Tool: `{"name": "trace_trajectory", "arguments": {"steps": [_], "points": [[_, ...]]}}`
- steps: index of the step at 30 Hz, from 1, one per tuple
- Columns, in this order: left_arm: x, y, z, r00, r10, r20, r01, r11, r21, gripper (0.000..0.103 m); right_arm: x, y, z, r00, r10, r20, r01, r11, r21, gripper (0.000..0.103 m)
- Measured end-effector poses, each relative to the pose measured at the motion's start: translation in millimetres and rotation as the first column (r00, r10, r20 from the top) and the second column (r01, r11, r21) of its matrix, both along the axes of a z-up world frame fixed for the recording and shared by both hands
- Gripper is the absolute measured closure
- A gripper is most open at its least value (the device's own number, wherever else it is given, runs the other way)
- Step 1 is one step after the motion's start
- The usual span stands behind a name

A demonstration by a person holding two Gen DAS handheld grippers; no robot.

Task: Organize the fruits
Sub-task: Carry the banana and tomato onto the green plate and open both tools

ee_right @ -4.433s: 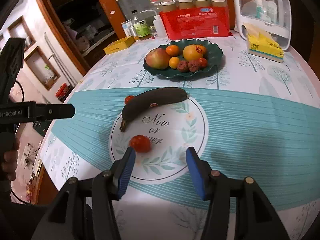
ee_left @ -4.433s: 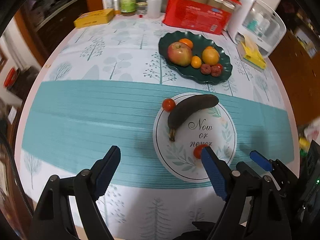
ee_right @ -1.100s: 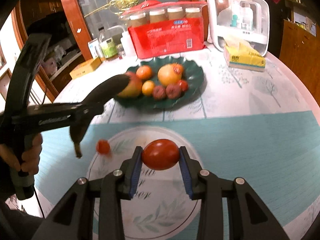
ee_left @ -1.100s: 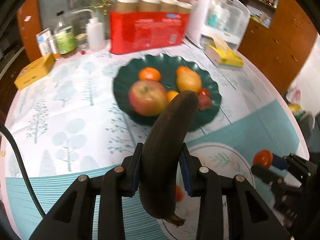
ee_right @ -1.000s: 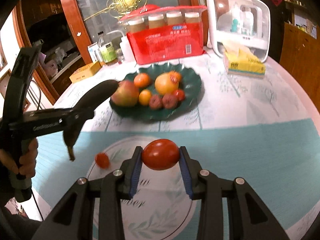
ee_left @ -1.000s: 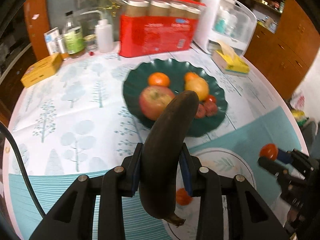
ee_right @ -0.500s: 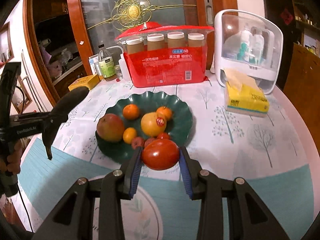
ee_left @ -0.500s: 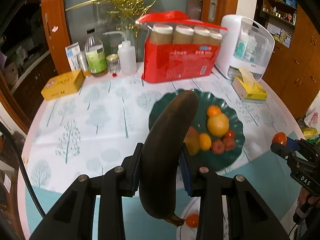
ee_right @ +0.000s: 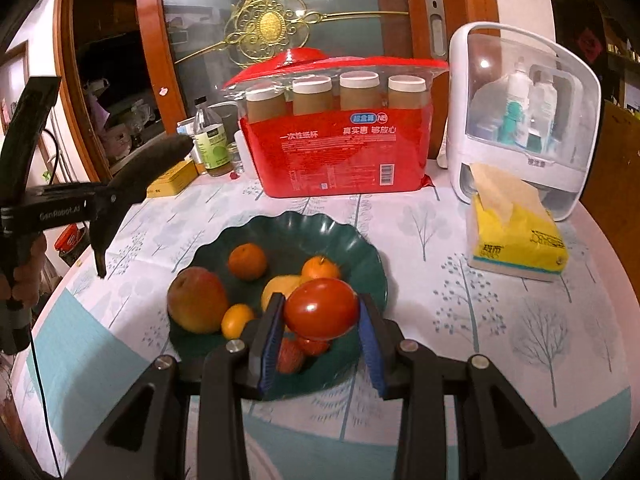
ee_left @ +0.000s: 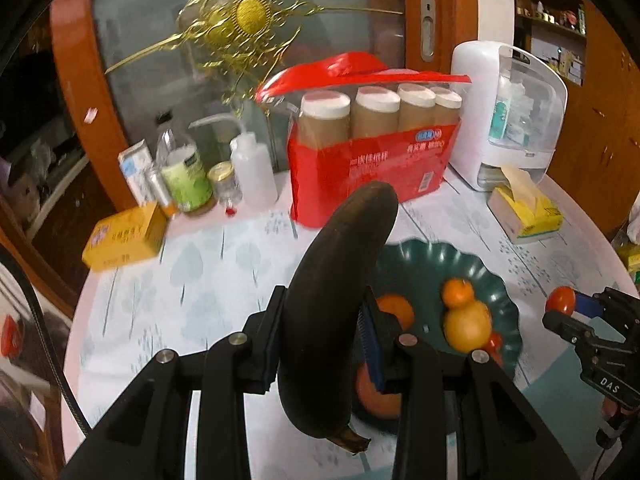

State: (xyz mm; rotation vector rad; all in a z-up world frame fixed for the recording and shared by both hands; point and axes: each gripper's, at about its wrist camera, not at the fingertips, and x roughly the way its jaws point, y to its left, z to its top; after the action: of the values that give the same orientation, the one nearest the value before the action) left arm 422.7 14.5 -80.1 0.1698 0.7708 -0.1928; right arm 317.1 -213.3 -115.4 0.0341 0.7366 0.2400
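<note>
The bench (ee_right: 500, 344), under a cloth printed with pale trees and a teal band, carries everything ahead of both tools. At the far edge stands a red pack of paper cups (ee_right: 340, 148), its front printed in white Chinese characters with a barcode beneath. To its right is a white storage box (ee_right: 524, 120) with a clear lid, and in front of that a yellow tissue pack (ee_right: 520, 240) with dark print too small to read. Left of the red pack is a green-labelled bottle (ee_right: 212, 140), and lower left a yellow carton (ee_left: 124, 236) whose writing is blurred.

The dark green scalloped plate (ee_right: 320, 232) lies just ahead of the right tool and holds an apple (ee_right: 196, 300), an orange-yellow fruit (ee_left: 466, 324), mandarins and small red fruits.

The left tool (ee_left: 324, 340) is clenched on a blackened banana (ee_left: 332, 308). The banana's long axis runs along the tool's fingers, tip pointing forward and up toward the red pack, stem end hanging down toward the handle. In the right wrist view the left tool's body reads "GenRobot.AI", held off to the left of the plate above the bench.

The right tool (ee_right: 320, 332) grips a red tomato (ee_right: 320, 308) between its blue pads, raised over the plate's near rim. In the left wrist view its body shows the letters "DAS".
</note>
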Motion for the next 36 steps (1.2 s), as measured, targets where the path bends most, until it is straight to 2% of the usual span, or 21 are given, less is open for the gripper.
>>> {"name": "trace_trajectory", "arguments": {"steps": [4, 10, 16, 22, 29, 32, 35, 36], "points": [[31, -13, 1, 0.998, -0.053, 0.019, 0.052, 0.998, 0.019, 0.07, 21, -3, -10, 1.0, -0.004, -0.013, 0.004, 1.0, 0.002, 0.066], [61, -30, -16, 0.995, -0.102, -0.017, 0.102, 0.995, 0.008, 0.07, 42, -9, -28, 0.998, -0.018, -0.055, 0.02, 0.999, 0.035, 0.066], [76, -40, -47, 0.987, -0.123, -0.104, 0.123, 0.992, -0.008, 0.07, 51, -12, -49, 0.994, -0.009, -0.104, 0.019, 0.995, 0.1, 0.066], [84, -43, -77, 0.974, -0.142, -0.176, 0.142, 0.99, -0.014, 0.07, 56, -11, -61, 0.992, -0.034, -0.119, 0.048, 0.992, 0.114, 0.066], [83, -45, -88, 0.964, -0.168, -0.205, 0.169, 0.986, -0.014, 0.07, 59, -14, -68, 0.989, -0.028, -0.145, 0.045, 0.992, 0.119, 0.066], [82, -44, -78, 0.969, -0.165, -0.186, 0.161, 0.986, -0.037, 0.069, 59, -14, -67, 0.989, -0.024, -0.149, 0.042, 0.992, 0.119, 0.063], [79, -45, -69, 0.972, -0.151, -0.18, 0.148, 0.989, -0.03, 0.061, 59, -12, -63, 0.988, -0.011, -0.153, 0.03, 0.992, 0.12, 0.052], [77, -46, -66, 0.973, -0.148, -0.179, 0.146, 0.989, -0.028, 0.06, 59, -12, -62, 0.988, -0.006, -0.154, 0.025, 0.993, 0.12, 0.045]]}}
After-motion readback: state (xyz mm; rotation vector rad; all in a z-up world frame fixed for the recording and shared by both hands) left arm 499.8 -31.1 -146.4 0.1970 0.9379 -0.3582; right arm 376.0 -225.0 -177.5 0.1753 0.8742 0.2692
